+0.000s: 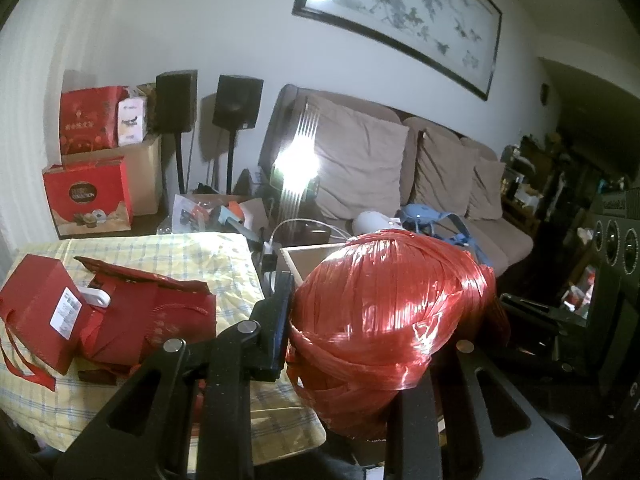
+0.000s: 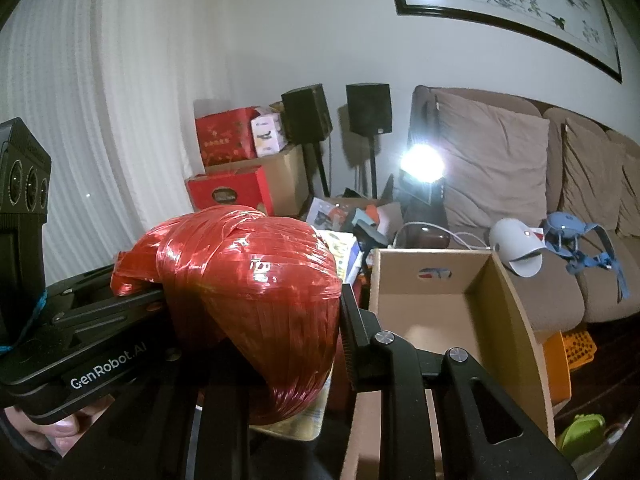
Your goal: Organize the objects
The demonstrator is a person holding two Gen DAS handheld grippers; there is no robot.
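**Fingers of both grippers squeezing one big red ball**

Fingers of the left gripper (image 1: 384,320) clenched on a big ball of shiny red string (image 1: 392,320), one black finger (image 1: 276,320) flat against its left side, the other hidden behind the ball. Fingers of the right gripper (image 2: 256,304) pressed on the same ball of shiny red string (image 2: 248,300), one finger (image 2: 352,328) tight on its right side, the other out of sight. Left gripper body showing at the left edge of the right wrist view, with a bit of a hand (image 2: 52,432) under it.

Ball held up in the air between the two grippers, above the edge of the worktop (image 1: 168,252) with its yellow checked cloth. Open cardboard box (image 2: 460,304) just beside the ball, on its right, nothing to be seen inside.

On the worktop, to the left of the ball and apart from it: a red gift box (image 1: 40,312) with a white sticker, tipped over, and a crumpled red paper bag (image 1: 160,312) touching it.

Farther back: a brown sofa (image 1: 440,168) with cushions, a white thing (image 2: 516,248) and a blue strap thing (image 2: 576,236) lying on the seat. Two black speakers (image 1: 236,100) on stands by the wall. Red boxes (image 1: 88,196) stacked in the corner. Long framed picture (image 1: 400,4) on the wall. Bright lamp (image 1: 296,164) glaring by the sofa arm.
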